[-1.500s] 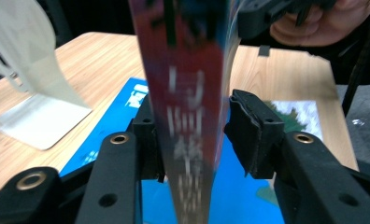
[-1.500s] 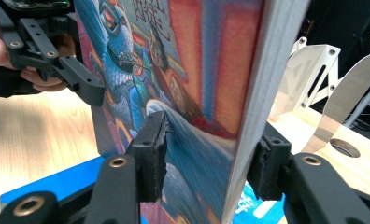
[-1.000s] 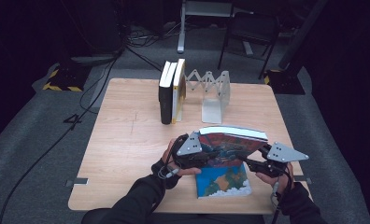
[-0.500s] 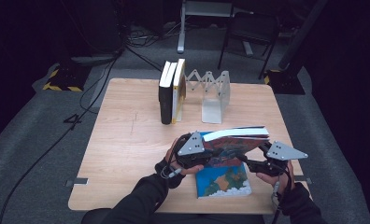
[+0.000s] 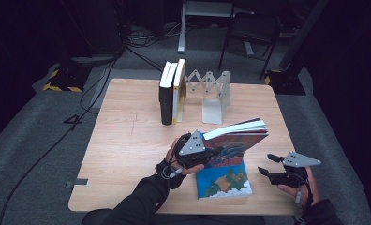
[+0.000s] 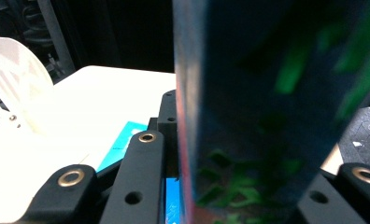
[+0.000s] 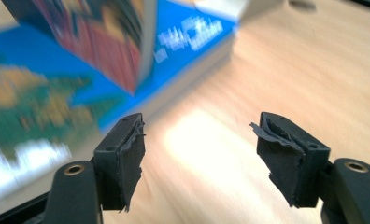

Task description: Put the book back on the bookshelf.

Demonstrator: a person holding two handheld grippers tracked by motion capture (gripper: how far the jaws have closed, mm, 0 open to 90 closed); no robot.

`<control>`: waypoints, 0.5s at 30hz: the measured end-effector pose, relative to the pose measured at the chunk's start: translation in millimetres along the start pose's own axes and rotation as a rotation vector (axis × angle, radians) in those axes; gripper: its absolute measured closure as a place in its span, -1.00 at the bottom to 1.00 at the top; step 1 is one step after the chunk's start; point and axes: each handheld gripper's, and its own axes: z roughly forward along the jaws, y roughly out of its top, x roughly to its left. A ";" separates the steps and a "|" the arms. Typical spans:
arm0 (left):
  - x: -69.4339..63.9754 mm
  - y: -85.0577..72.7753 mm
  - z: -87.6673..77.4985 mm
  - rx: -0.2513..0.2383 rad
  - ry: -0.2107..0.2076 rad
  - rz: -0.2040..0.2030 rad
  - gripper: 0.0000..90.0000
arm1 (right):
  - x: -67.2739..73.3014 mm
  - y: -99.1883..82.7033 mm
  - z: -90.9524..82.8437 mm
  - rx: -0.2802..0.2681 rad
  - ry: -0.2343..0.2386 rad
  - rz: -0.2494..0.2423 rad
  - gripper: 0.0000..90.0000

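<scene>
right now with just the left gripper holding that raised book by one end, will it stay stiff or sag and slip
Probably stays fairly stiff: the raised book looks thick and holds a straight line out from the left gripper. It may droop or twist, since its far end is unsupported. The glossy-looking cover could slip, with the right gripper open and apart from it.

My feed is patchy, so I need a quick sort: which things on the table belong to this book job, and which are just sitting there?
In the job:
- lifted book, clamped in the left gripper
- blue book lying flat under it
- right gripper, jaws open, nothing between them

Standing by:
- two upright books
- white folding bookend
- table
</scene>
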 end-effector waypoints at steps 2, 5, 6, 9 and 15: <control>0.1 0.0 0.0 0.001 0.001 0.000 0.64 | -2.0 -6.5 -1.3 0.012 0.004 0.014 -0.29; 0.2 -0.2 -0.2 0.002 0.002 0.001 0.64 | -3.9 -21.1 -4.6 0.058 0.000 0.025 -0.31; 0.3 -0.1 -0.3 0.002 0.003 0.006 0.64 | -5.0 -26.3 -5.6 0.059 0.006 0.042 -0.31; -0.4 -0.2 -0.1 0.001 0.004 -0.002 0.64 | -6.3 -33.0 -7.2 0.076 0.006 0.059 -0.32; -0.6 0.1 2.4 -0.002 0.034 -0.011 0.64 | -15.0 -46.3 -6.7 0.103 -0.004 0.105 -0.36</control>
